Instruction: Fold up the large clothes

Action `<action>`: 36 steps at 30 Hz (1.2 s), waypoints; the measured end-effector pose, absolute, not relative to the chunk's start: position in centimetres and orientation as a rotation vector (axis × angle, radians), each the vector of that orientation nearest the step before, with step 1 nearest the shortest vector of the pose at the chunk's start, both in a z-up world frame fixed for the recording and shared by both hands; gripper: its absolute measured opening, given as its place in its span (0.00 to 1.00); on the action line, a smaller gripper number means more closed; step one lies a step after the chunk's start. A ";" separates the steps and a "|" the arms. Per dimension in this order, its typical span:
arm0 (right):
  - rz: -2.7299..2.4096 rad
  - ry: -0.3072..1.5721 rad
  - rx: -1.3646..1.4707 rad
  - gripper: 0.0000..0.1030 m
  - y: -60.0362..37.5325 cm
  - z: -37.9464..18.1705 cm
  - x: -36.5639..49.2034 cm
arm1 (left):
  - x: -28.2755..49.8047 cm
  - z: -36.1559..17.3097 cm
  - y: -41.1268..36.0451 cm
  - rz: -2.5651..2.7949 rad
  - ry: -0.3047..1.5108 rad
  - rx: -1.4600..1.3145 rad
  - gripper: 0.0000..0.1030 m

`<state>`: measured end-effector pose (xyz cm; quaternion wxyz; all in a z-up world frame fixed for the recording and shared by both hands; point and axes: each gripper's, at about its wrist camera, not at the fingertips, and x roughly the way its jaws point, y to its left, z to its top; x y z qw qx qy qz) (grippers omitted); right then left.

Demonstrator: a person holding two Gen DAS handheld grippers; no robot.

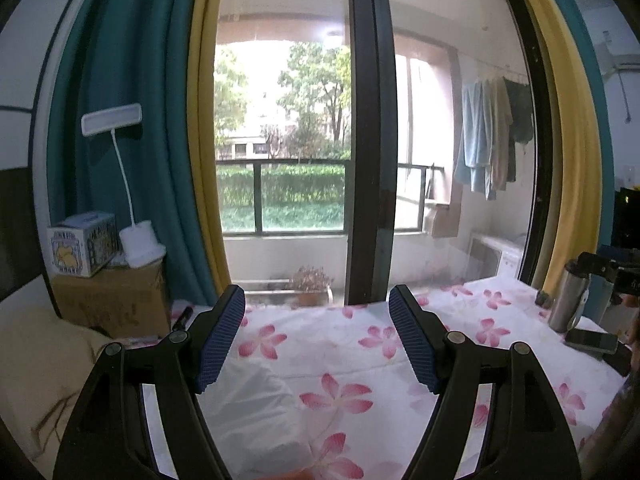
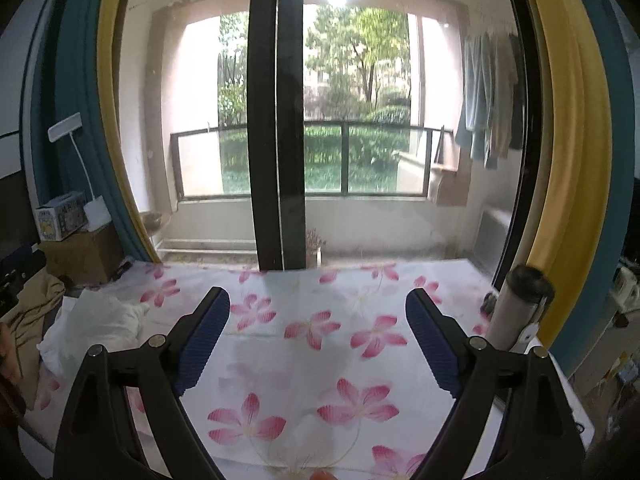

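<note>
A white garment lies crumpled on the floral bed sheet at the left in the right wrist view. In the left wrist view it lies low between the fingers, just ahead of them. My left gripper is open and empty above the bed. My right gripper is open and empty, over the bare sheet to the right of the garment. Both point toward the window.
A steel flask and a phone sit on the bed's right edge; the flask also shows in the right wrist view. A cardboard box with a white lamp stands at the left. A beige pillow lies at the left.
</note>
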<state>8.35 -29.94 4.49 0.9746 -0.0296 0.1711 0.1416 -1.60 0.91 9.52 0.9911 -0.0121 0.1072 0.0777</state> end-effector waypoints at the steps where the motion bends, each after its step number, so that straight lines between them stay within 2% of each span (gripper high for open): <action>1: 0.283 0.331 -0.062 0.87 -30.0 4.9 8.0 | -1.7 9.7 0.9 0.152 0.209 -0.024 0.75; 13: 0.283 0.169 -0.083 0.93 -28.8 8.8 4.0 | -3.8 12.0 0.9 0.139 0.114 -0.021 0.75; 21: 0.286 0.124 -0.077 0.96 -27.5 9.5 2.3 | -4.8 12.3 2.2 0.154 0.091 -0.034 0.75; 36: 0.306 0.166 -0.076 0.97 -24.4 7.4 3.3 | -5.6 10.0 5.2 0.180 0.146 -0.086 0.75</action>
